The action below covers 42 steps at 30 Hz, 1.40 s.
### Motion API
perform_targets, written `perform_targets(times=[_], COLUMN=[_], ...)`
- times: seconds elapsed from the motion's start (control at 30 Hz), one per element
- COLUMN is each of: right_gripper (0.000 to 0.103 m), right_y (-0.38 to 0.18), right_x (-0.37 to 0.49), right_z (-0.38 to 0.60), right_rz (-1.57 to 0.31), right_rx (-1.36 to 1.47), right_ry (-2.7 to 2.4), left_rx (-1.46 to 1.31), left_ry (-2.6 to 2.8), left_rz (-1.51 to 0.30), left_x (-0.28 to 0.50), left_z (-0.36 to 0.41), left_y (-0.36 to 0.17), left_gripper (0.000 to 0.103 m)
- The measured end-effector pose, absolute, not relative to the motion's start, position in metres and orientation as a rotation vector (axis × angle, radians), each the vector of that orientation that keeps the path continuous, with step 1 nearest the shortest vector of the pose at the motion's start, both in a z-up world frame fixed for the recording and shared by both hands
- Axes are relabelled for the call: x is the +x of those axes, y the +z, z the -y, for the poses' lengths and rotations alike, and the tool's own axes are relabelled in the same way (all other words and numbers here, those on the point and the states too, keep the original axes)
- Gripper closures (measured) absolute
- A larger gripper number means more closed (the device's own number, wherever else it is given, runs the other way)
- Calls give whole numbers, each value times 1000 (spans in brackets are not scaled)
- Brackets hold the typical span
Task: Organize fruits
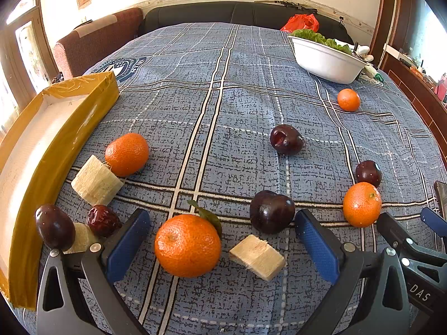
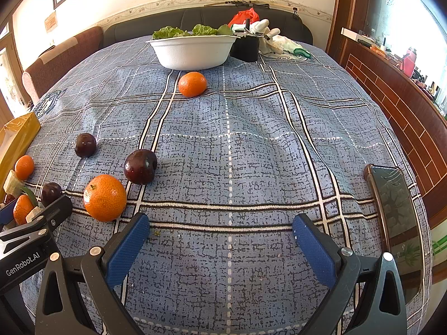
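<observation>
Fruits lie scattered on a blue plaid tablecloth (image 1: 223, 97). My left gripper (image 1: 222, 217) is open low over the cloth, and a leafy orange (image 1: 187, 245) and a pale cane chunk (image 1: 257, 256) lie between its fingers, untouched. A dark plum (image 1: 271, 212) sits just past the right fingertip. More oranges (image 1: 127, 153) (image 1: 361, 208) (image 1: 348, 99) and plums (image 1: 286, 139) (image 1: 368, 173) lie farther out. My right gripper (image 2: 222, 220) is open over bare cloth, with an orange (image 2: 104, 196) and a plum (image 2: 139, 166) to its left.
A yellow-taped box tray (image 1: 28, 153) lies along the left edge, with a red date (image 1: 103, 220), another dark fruit (image 1: 54, 227) and a cane chunk (image 1: 96, 181) beside it. A white bowl (image 2: 192, 51) of greens stands far back. A phone (image 2: 396, 223) lies at the right edge.
</observation>
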State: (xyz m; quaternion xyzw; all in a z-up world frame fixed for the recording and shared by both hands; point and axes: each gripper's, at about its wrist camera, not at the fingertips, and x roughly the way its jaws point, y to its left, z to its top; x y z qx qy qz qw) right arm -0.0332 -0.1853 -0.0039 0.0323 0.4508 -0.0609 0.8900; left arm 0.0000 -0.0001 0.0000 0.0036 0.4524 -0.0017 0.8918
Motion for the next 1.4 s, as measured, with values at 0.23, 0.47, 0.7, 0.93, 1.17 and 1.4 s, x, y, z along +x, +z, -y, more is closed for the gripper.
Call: perform_targets(times=[0.23,0.47,0.7,0.93,1.17,1.4], right_gripper=[0,0,0,0,0,0], right_y=[-4,-4,-4,-4,-2,-4], right_x=[-33,-33,-33,-33,-40,-50], right_z=[185,185,185,185,186,186], right_rz=[-936,-936,-936,-937,-1006,-1032], right_rx=[67,67,67,66,101,80], right_ry=[-126,-126,-126,-127,-164,-123], left_rx=[7,7,7,-5,26,60], left_ry=[-4,-4,-3,13,-34,-119], left_rz=[-939,-939,-939,-961,-1007,-1065], left_x=[0,0,0,-6,-23,-37], left_z=[0,0,0,9,10,12], left_y=[0,0,0,1,2,4], left_gripper=[0,0,0,0,0,0])
